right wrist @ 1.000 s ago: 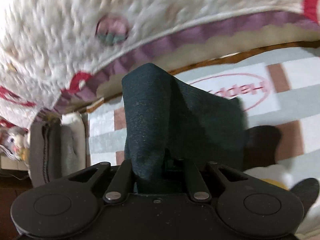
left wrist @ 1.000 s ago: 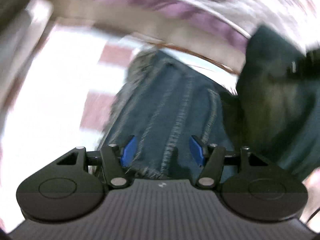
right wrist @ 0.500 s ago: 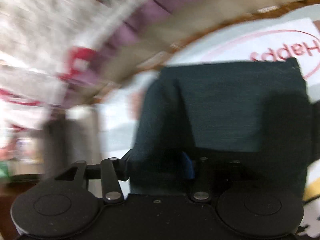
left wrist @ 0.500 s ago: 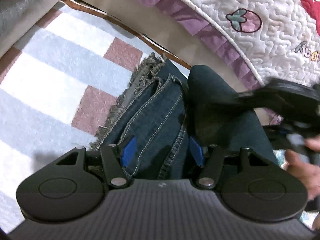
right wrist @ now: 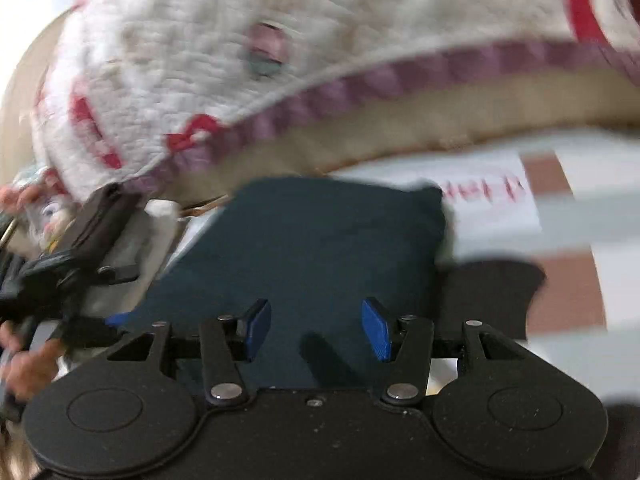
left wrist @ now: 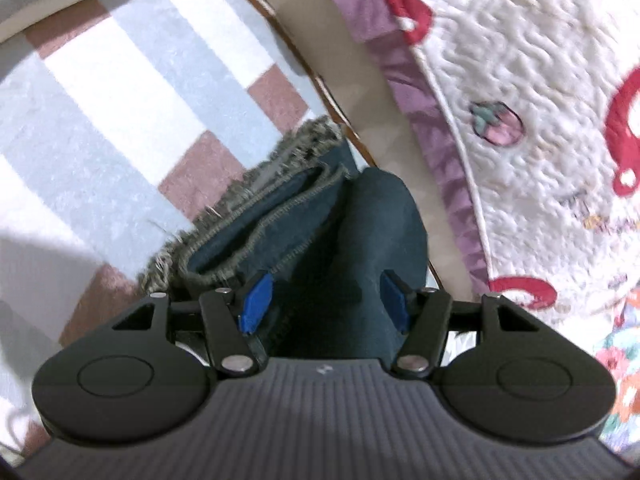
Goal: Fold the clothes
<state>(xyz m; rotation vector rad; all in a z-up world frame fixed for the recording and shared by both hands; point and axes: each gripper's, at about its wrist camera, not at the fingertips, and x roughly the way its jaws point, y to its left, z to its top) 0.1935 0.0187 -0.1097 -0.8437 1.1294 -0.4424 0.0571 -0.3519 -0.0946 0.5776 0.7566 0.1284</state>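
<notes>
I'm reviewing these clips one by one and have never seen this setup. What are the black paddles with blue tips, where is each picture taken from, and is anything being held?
No robot here: a person carries a handheld two-finger gripper in each hand, each with a wide-angle camera looking along its fingers. The black shapes are the gripper bodies; the blue tips are the finger pads.

In the left-wrist view, the left gripper hangs over folded jeans with a frayed hem. Its jaws are opening and the pads stand clear of the denim.

In the right-wrist view, the right gripper is open over the same dark cloth, holding nothing.

The jeans lie on a checked rug, beside a white quilt with a purple edge.
</notes>
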